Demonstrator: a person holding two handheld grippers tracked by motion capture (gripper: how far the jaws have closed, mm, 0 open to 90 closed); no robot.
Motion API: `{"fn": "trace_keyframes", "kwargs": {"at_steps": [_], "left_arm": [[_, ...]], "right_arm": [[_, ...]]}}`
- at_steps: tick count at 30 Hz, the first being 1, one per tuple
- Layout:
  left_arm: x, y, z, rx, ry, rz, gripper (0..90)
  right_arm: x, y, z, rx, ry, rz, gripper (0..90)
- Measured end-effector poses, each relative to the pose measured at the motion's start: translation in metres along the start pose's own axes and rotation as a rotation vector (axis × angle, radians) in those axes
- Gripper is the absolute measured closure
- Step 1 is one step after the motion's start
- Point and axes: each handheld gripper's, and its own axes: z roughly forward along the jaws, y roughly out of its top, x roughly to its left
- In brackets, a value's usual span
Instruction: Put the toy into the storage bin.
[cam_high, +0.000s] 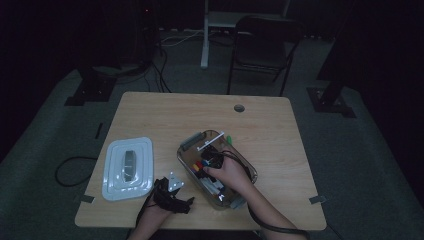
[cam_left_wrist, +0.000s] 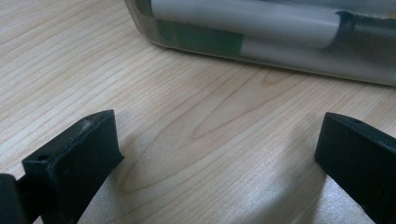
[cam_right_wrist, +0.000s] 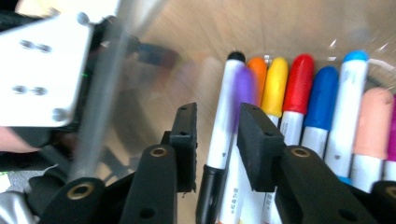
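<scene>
Dim floor and a folding chair (cam_high: 262, 47) lie beyond the wooden table (cam_high: 165, 112), where a clear bin (cam_high: 186, 161) of markers sits near-centre with its white lid (cam_high: 128, 168) set off to the left, likely so the right gripper (cam_right_wrist: 215, 140) can reach inside. That gripper's jaws straddle a black-tipped white marker (cam_right_wrist: 224, 121), slightly apart, seemingly not yet clamped. The left gripper (cam_left_wrist: 215, 154) rests wide open on the table beside the bin; print on the markers is too blurred to read.

From the high view, my right hand (cam_high: 231, 172) covers the right tongs (cam_high: 214, 159) and much of the box (cam_high: 186, 145), so I can't make out the markers there. In the right gripper view a marker (cam_right_wrist: 223, 135) blurs between the jaws; whether they touch it, I can't tell.
</scene>
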Motion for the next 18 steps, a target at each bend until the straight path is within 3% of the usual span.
{"fn": "trace_keyframes", "kwargs": {"at_steps": [6, 7, 11, 12, 14, 18], "left_arm": [[0.0, 0.0, 0.0, 0.0, 0.0, 0.001, 0.5], [0.0, 0.0, 0.0, 0.0, 0.0, 0.001, 0.5], [0.0, 0.0, 0.0, 0.0, 0.0, 0.001, 0.5], [0.0, 0.0, 0.0, 0.0, 0.0, 0.0, 0.5], [0.0, 0.0, 0.0, 0.001, 0.0, 0.001, 0.5], [0.0, 0.0, 0.0, 0.0, 0.0, 0.0, 0.5]], "right_arm": [[-0.002, 0.0, -0.031, -0.099, 0.014, -0.007, 64.5], [-0.006, -0.001, -0.049, -0.148, 0.008, 0.003, 63.2], [-0.023, -0.005, -0.079, -0.232, -0.03, 0.031, 62.0], [-0.023, -0.005, -0.079, -0.232, -0.03, 0.031, 62.0], [-0.04, -0.011, -0.097, -0.275, -0.069, 0.068, 61.0], [-0.067, -0.02, -0.111, -0.298, -0.137, 0.12, 58.9]]}}
